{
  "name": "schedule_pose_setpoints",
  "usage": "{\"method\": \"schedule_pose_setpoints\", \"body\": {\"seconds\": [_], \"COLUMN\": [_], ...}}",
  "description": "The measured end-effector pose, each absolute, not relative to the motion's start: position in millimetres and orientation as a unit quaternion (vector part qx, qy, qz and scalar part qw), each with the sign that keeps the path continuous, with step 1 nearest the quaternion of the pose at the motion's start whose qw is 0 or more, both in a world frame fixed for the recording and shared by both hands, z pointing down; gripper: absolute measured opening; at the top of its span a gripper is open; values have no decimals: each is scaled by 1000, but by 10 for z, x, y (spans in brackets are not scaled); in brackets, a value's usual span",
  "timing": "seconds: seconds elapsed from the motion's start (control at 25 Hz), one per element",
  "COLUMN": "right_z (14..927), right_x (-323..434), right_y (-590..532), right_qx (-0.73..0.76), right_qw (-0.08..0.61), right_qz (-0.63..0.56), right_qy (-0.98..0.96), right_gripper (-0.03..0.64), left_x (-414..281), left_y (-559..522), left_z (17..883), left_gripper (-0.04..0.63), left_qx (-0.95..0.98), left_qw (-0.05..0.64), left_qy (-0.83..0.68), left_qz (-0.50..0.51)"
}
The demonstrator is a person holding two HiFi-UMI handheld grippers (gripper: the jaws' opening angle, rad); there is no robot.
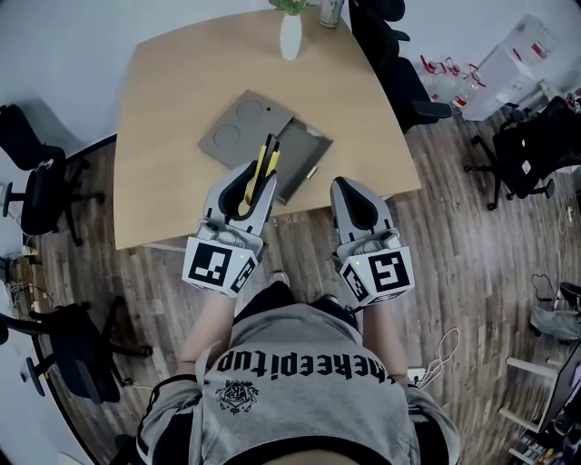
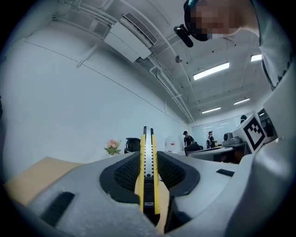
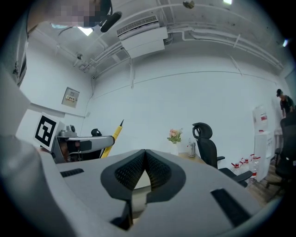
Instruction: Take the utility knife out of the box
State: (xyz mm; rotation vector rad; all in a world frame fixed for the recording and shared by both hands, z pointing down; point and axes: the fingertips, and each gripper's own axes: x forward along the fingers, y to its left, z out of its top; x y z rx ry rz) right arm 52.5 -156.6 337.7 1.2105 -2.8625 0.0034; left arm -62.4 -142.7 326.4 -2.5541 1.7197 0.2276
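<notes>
A yellow and black utility knife (image 1: 266,163) is clamped between the pads of my left gripper (image 1: 251,177), its tip sticking out past the jaws over the grey box (image 1: 301,154). In the left gripper view the knife (image 2: 148,171) stands on edge between the ribbed pads. The box lies open on the wooden table (image 1: 172,100) with its lid (image 1: 245,127) flipped back to the left. My right gripper (image 1: 356,202) is shut and holds nothing, near the table's front edge. From the right gripper view the knife (image 3: 113,137) shows at the left, above my right gripper (image 3: 145,157).
A white vase with flowers (image 1: 290,32) and a can (image 1: 330,11) stand at the table's far edge. Black office chairs (image 1: 399,64) stand at the far right and at the left (image 1: 36,186). Wood floor lies around the table.
</notes>
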Motion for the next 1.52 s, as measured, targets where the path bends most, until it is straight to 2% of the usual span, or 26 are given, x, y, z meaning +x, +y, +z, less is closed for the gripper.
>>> {"method": "schedule_pose_setpoints", "body": {"seconds": [1.52], "right_z": [3255], "right_x": [1336], "right_y": [-664], "right_qx": [251], "right_qw": [7], "right_qz": [0], "right_qy": [-968], "right_gripper": [6], "left_x": [279], "left_y": [-177], "left_z": [3015], "left_gripper": [126], "left_qx": [-739], "left_qw": [57], "left_qy": [665], "left_qz": [88]}}
